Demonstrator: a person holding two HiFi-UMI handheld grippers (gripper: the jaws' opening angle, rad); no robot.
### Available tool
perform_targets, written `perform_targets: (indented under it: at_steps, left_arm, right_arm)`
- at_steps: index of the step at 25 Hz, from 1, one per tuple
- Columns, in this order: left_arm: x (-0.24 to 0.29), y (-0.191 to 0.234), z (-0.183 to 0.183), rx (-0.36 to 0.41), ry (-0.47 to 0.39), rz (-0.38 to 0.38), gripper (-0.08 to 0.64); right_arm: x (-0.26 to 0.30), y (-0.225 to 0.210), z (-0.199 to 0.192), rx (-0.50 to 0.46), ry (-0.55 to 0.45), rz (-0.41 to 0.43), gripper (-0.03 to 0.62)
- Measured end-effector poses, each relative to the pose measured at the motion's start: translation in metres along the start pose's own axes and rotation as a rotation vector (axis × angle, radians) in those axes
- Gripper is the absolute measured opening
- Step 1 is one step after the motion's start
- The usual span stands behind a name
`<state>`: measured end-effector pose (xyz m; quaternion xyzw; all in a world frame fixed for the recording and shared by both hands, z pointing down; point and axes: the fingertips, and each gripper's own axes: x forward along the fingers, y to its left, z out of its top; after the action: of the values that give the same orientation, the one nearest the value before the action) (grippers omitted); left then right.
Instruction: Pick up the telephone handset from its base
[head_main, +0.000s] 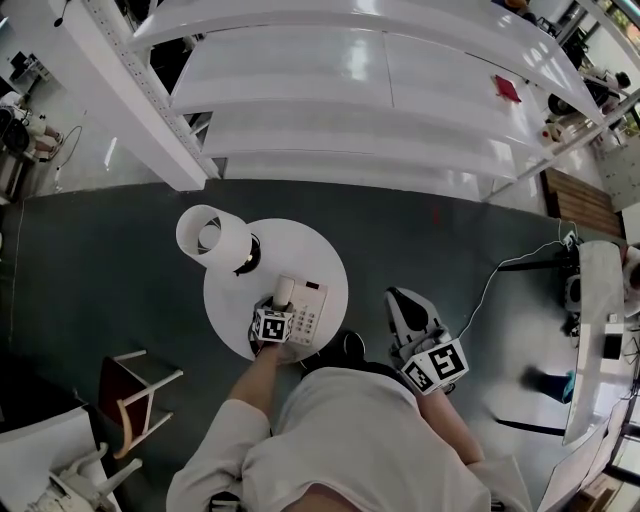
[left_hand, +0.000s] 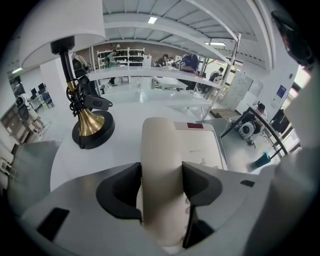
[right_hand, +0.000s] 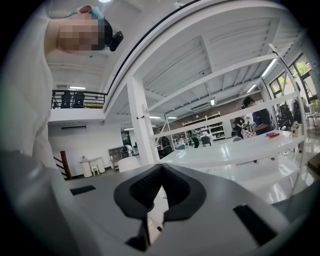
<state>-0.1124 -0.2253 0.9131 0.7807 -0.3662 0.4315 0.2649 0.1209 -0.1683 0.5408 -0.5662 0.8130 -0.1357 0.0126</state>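
**Position.** We find the telephone handset (left_hand: 161, 150) lying along the left side of its base (left_hand: 200, 145), near the front edge of the round white worktop (head_main: 300, 245). The left gripper (left_hand: 162, 182) straddles it at mid-length, with its 2 dark fingers pressed on both flanks. In our judgement it is not yet lifted. The right gripper (right_hand: 161, 170) is off the worktop, fingers together and empty.

**Recommendation.** Firm the squeeze, then raise straight up so both ends leave the cradle together. Mind the coiled cord (left_hand: 186, 201).

**Materials.** The handset is a rounded bar of smooth cream plastic, probably slippery against the matt pads. The lamp (left_hand: 91, 125) at the far-left edge has a flared brass foot on a black disc.
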Motion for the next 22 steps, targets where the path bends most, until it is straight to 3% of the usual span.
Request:
perform_targets:
  at_steps: [16,22]
  left_arm:
    - [-0.013,0.002,0.002,-0.001,-0.01,0.016,0.229]
    - [-0.024,0.0,0.004,-0.023,-0.062,0.024,0.229]
  right_arm:
    - [-0.003,0.008,0.002,0.001,-0.015,0.016,0.009]
    - [-0.008,0.012,0.003,0.001,-0.021,0.03,0.009]
